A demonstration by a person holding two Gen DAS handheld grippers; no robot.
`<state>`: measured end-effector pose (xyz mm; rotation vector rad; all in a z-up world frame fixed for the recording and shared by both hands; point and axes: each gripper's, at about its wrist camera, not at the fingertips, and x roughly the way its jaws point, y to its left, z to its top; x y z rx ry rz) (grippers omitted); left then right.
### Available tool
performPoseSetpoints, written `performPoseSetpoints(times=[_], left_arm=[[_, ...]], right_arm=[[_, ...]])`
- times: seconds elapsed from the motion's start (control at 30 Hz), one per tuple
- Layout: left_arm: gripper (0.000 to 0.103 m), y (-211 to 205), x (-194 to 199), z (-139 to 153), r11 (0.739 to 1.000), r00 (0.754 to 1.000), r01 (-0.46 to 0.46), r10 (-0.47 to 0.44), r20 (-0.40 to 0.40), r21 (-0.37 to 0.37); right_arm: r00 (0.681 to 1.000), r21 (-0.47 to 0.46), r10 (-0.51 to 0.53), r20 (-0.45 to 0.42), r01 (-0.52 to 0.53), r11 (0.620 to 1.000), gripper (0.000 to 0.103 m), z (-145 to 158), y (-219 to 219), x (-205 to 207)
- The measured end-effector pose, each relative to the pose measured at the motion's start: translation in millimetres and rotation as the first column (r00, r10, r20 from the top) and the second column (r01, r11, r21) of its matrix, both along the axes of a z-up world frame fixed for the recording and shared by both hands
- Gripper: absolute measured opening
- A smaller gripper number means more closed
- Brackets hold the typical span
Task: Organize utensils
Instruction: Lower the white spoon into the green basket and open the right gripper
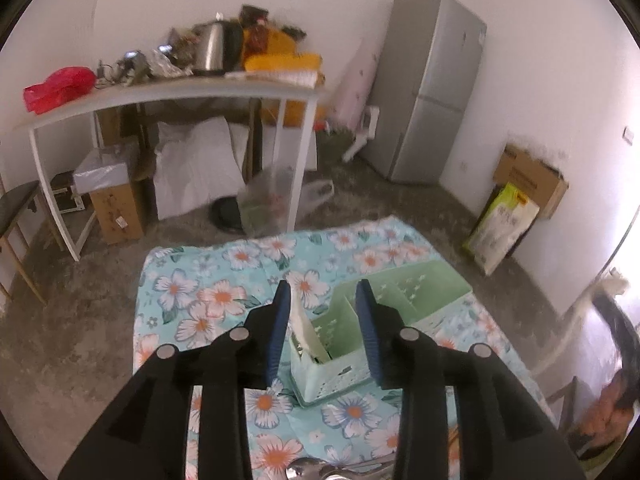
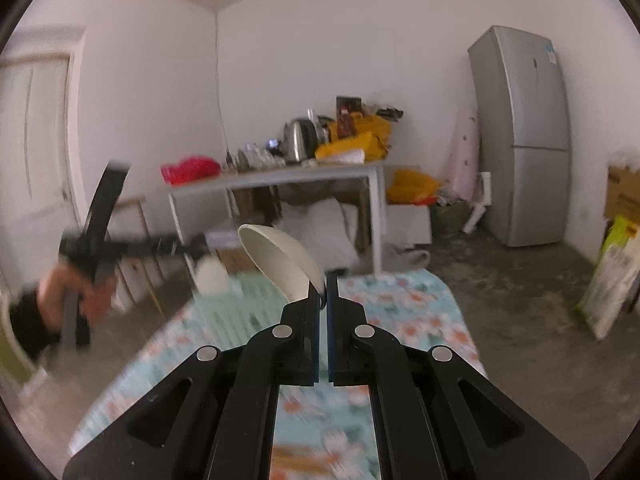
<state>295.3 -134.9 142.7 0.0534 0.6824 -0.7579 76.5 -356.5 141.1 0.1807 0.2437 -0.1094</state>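
A: Left wrist view. The left gripper (image 1: pixel 323 292) is seen with its jaws parted and nothing pressed between the pads. A green utensil caddy (image 1: pixel 360 340) is seen past the fingertips, set on the floral cloth (image 1: pixel 224 280) of the bench. A white utensil (image 1: pixel 302 328) is stood upright in the caddy's near compartment, just beside the left pad.

B: Anything else noted in that view?

A: Metal cutlery (image 1: pixel 340 470) is partly seen at the lower edge, lying on the cloth.

B: Right wrist view?

A: The right gripper (image 2: pixel 323 280) is closed on the handle of a white spoon (image 2: pixel 280 256); the bowl is raised above the fingertips, tilted left. The caddy (image 2: pixel 236 304) is blurred behind it. A hand (image 2: pixel 80 292) holding the other gripper is seen at left, blurred.
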Motion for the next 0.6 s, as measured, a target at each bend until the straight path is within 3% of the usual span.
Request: performPoseSetpoints(times=[0.17, 0.27, 0.6], left_arm=[[0.037, 40, -31, -5, 0.997, 1.000, -0.025, 0.026, 0.009, -0.072], [0.038, 65, -52, -19, 0.994, 0.998, -0.055, 0.056, 0.002, -0.093], [0.038, 135, -103, -97, 0.970, 0.971, -0.208, 0.190, -0.147, -0.123]], right_arm=[[0.994, 0.044, 0.005, 0.113, -0.010, 0.999, 0.001, 29, -6, 38], [0.987, 0.019, -0.021, 0.158, 0.018, 1.000, 0.001, 35, -5, 68], [1.000, 0.106, -0.014, 0.018, 0.012, 0.994, 0.001, -21, -16, 133]])
